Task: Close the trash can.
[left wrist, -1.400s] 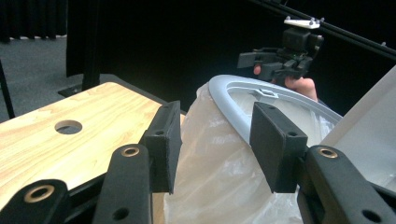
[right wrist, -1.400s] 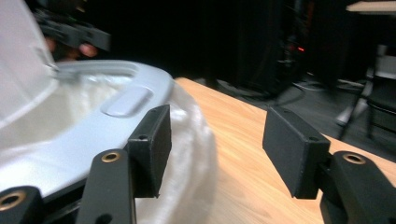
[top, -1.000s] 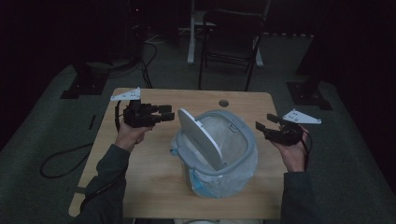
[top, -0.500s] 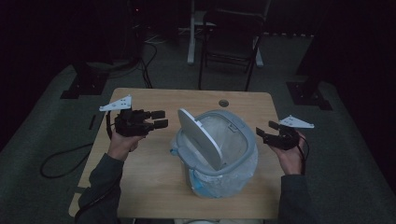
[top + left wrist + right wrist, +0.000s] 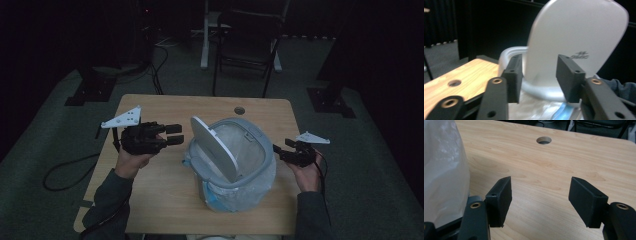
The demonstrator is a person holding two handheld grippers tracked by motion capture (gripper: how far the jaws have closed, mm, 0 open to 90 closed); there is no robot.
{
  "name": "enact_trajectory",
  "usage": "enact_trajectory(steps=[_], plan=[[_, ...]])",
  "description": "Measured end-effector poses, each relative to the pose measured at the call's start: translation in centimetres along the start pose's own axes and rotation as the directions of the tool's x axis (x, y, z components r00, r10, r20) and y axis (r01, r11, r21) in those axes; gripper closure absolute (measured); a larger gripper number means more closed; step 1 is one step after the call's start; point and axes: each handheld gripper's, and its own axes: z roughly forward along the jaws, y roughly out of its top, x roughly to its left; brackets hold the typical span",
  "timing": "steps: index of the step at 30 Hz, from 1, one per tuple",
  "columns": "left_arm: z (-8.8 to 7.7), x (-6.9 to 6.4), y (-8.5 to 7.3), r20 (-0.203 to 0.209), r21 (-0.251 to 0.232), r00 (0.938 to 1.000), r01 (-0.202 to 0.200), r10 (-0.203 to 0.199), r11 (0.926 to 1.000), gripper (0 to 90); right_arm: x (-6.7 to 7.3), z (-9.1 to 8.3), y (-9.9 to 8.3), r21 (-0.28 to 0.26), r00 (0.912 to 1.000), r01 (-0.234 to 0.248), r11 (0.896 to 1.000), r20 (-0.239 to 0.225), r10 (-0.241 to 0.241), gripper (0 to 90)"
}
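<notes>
A bin with a grey rim (image 5: pixel 260 161) stands mid-table, lined with a clear plastic bag (image 5: pixel 235 196). Its white swing lid (image 5: pixel 215 149) is tilted up on edge. My left gripper (image 5: pixel 176 135) hovers just left of the bin, pointing at the lid and short of it. Its jaws have just been closing, but they stand open with nothing between them. In the left gripper view the lid (image 5: pixel 579 32) rises beyond the left gripper (image 5: pixel 540 72). My right gripper (image 5: pixel 276 150) is open beside the bin's right side. The right gripper (image 5: pixel 540 195) has bare wood between its jaws, with the bag (image 5: pixel 441 170) at the left.
The wooden table (image 5: pixel 160 200) has a round cable hole (image 5: pixel 239 110) near its far edge, also the hole (image 5: pixel 543 140) in the right gripper view. A chair (image 5: pixel 247 45) and dark stands sit on the floor behind. Cables trail from both grippers.
The left hand has drifted left and nearer the person, and its jaws stand narrower. The right hand has sunk lower beside the bin. The bin and lid have not moved.
</notes>
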Motion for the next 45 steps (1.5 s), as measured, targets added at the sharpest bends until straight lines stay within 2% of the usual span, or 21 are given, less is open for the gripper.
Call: enact_trajectory(steps=[3,5,7,8,12,22,31,38,42,45], plan=[[0.7,-0.3,0.6,0.037,-0.01,0.999,-0.022,0.023,0.9997,63.4,-0.2,0.1,-0.5,0.007,0.9999,-0.012,1.0,-0.001,0.012,34.4],[1.2,-0.3,1.0,0.038,-0.007,0.9987,-0.035,0.035,0.9994,71.4,-0.3,0.2,-0.9,0.012,0.9998,-0.021,1.0,-0.003,0.021,34.4],[1.8,-0.1,1.2,0.039,-0.001,0.9984,-0.041,0.041,0.9992,74.6,-0.3,0.2,-1.0,0.013,0.9997,-0.022,1.0,-0.004,0.022,34.4],[2.1,0.0,1.4,0.041,0.002,0.9979,-0.049,0.049,0.9988,81.8,-0.4,0.2,-1.1,0.015,0.9997,-0.025,1.0,-0.006,0.025,34.4],[2.9,0.2,1.8,0.044,0.006,0.9965,-0.071,0.071,0.9975,87.0,-0.4,0.3,-1.3,0.017,0.9995,-0.029,0.999,-0.007,0.03,34.4],[5.5,1.6,2.8,0.032,0.061,0.9958,-0.087,0.085,0.9943,87.3,-0.2,0.8,-1.7,0.034,0.9994,-0.029,0.999,-0.018,0.03,34.4],[8.3,3.4,2.9,0.039,0.12,0.9969,-0.072,0.068,0.9901,90.0,-0.4,0.8,-2.1,0.04,0.9991,-0.037,0.999,-0.018,0.037,34.4],[10.6,4.2,3.0,0.047,0.195,0.9971,-0.068,0.06,0.9785,90.0,-0.4,1.0,-2.5,0.054,0.9989,-0.042,0.998,-0.02,0.043,34.4],[11.5,4.5,3.0,0.07,0.201,0.9971,-0.044,0.031,0.9786,90.0,-0.4,1.1,-2.7,0.058,0.9986,-0.047,0.997,-0.02,0.048,34.4],[12.3,4.6,3.1,0.065,0.238,0.9974,-0.048,0.033,0.9702,90.0,-0.5,1.0,-2.8,0.063,0.9987,-0.046,0.997,-0.017,0.048,34.4]])
